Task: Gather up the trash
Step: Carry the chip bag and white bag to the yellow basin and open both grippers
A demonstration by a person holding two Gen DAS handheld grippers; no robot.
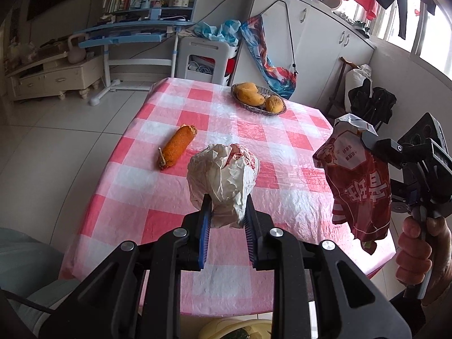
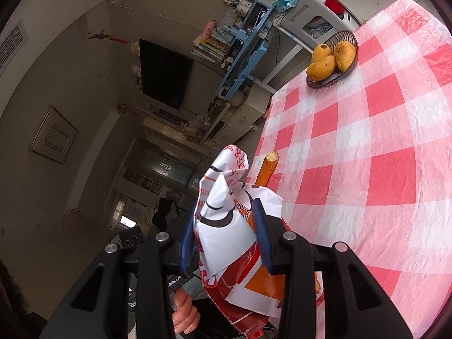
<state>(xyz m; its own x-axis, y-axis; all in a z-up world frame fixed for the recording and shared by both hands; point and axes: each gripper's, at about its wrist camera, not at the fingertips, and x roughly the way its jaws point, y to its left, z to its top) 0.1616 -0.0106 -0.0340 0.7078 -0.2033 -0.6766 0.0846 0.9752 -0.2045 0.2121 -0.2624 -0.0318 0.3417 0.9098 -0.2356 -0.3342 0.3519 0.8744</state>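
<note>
My left gripper [image 1: 227, 212] is shut on a crumpled white paper wrapper [image 1: 223, 178] and holds it above the near part of the red-and-white checked table [image 1: 158, 195]. My right gripper [image 2: 223, 231] is shut on a red and white snack bag [image 2: 226, 226], which hangs off the table's right edge in the left wrist view [image 1: 358, 180]. The right gripper also shows there [image 1: 370, 138]. An orange half-eaten corn dog [image 1: 176, 147] lies on the table left of the wrapper; its bitten end shows in the right wrist view [image 2: 267, 166].
A wire basket of mangoes [image 1: 258, 97] stands at the table's far side, also in the right wrist view [image 2: 332, 59]. A white stool [image 1: 207, 56], a blue desk [image 1: 127, 34] and white cabinets [image 1: 319, 45] stand beyond. A yellowish bin rim [image 1: 234, 329] shows below the table's near edge.
</note>
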